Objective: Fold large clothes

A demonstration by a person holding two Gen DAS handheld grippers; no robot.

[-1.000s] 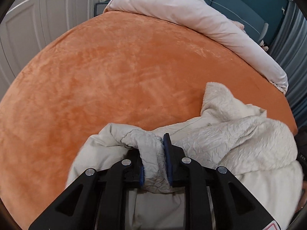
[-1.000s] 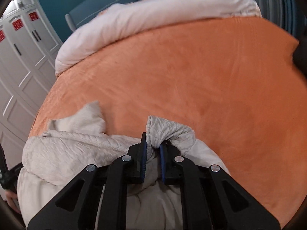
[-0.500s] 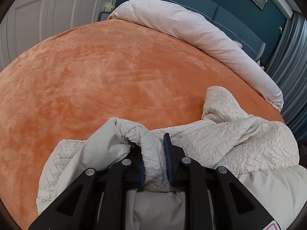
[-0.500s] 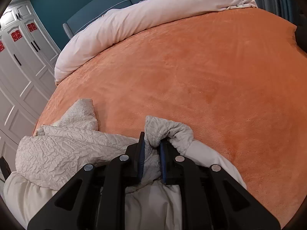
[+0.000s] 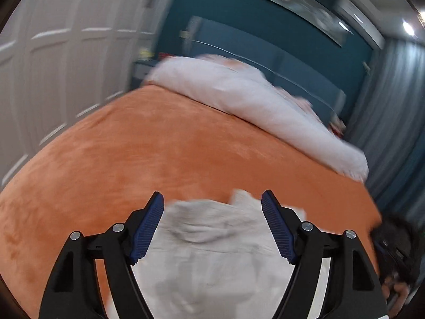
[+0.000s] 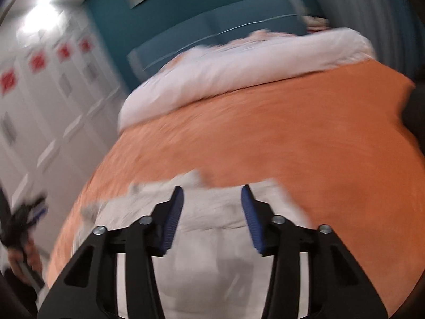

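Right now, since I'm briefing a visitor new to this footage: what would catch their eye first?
The big orange blanket fills both views, with a white duvet bunched along its far edge. Nearest the cameras lies a cream garment on the orange, and the left tool and right tool both stand open above it, gripping nothing.

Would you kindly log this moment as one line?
left gripper: open | right gripper: open | garment: released, on orange bedspread
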